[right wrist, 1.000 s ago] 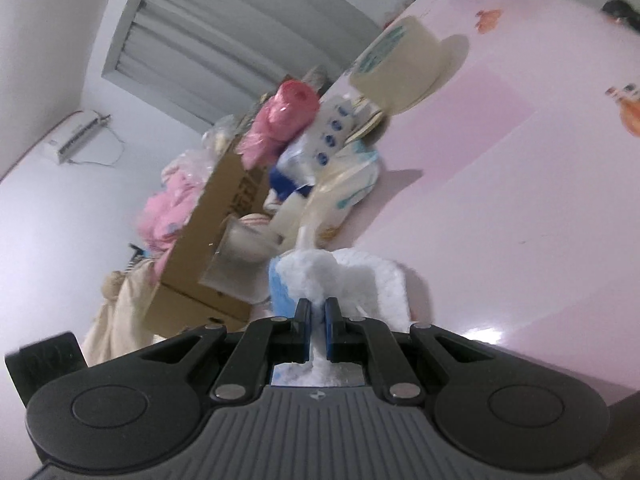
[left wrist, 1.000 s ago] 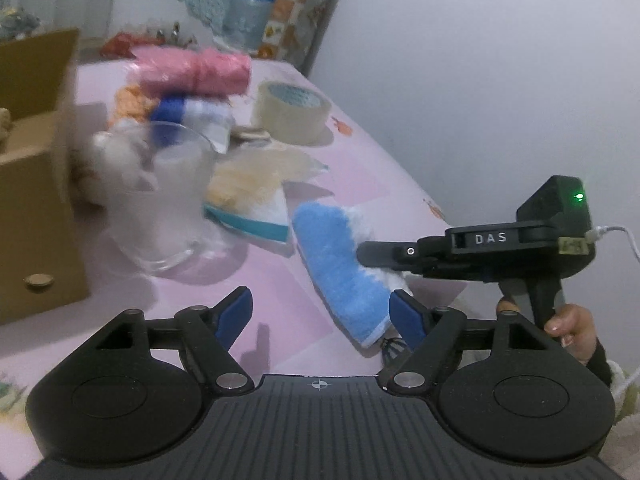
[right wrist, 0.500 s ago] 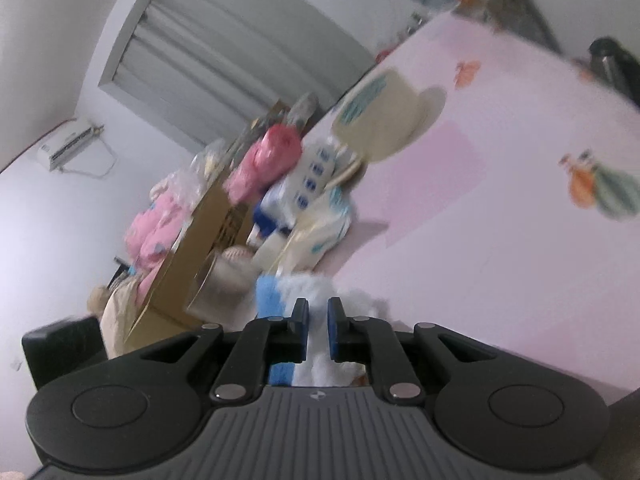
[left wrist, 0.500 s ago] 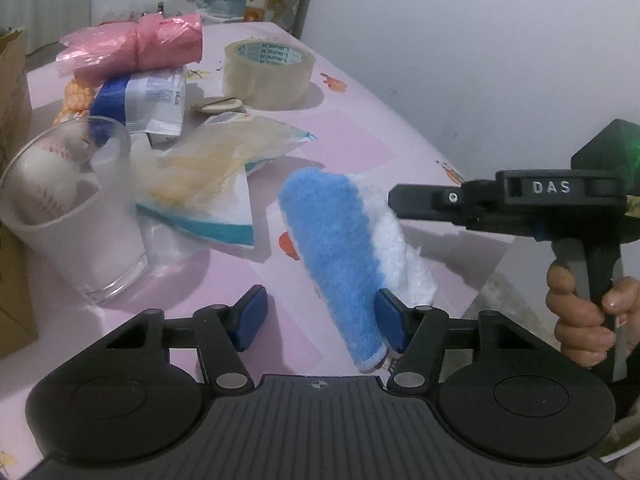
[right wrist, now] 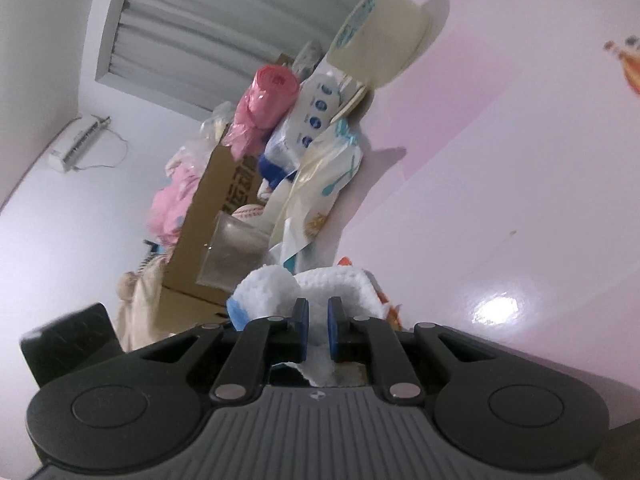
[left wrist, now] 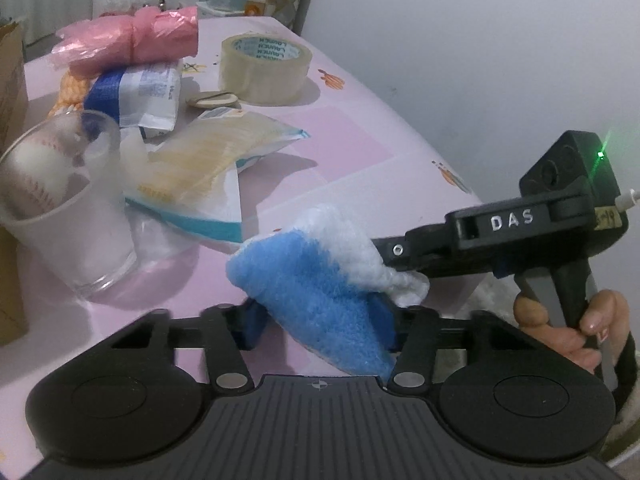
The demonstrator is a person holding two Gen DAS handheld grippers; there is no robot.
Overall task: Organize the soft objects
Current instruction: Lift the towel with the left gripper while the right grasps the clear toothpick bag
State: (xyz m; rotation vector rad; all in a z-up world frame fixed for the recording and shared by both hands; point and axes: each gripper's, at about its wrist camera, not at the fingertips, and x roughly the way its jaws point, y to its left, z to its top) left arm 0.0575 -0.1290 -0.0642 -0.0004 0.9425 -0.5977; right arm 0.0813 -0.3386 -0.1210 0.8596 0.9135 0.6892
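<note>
The blue-and-white sock hangs above the near edge of the pink table, at 6 o'clock in the left wrist view, gripped by both grippers. The left gripper has its 2 blue pads against the sock's blue half, jaws clenched on it from either side. The right gripper, coming in from 3 o'clock in that view, pinches the white end between nearly closed fingers; in its own view white fabric shows between the 2 pads. A right hand holds its handle at 4 o'clock. On the table, a glass with a baseball inside stands at 9 o'clock, a clear packet lies at 10 o'clock beside it, a tape roll sits at 12 o'clock, and a pink bag with a blue-white pack just in front of it lies at 11 o'clock. A cardboard box stands at the table's left edge.
</note>
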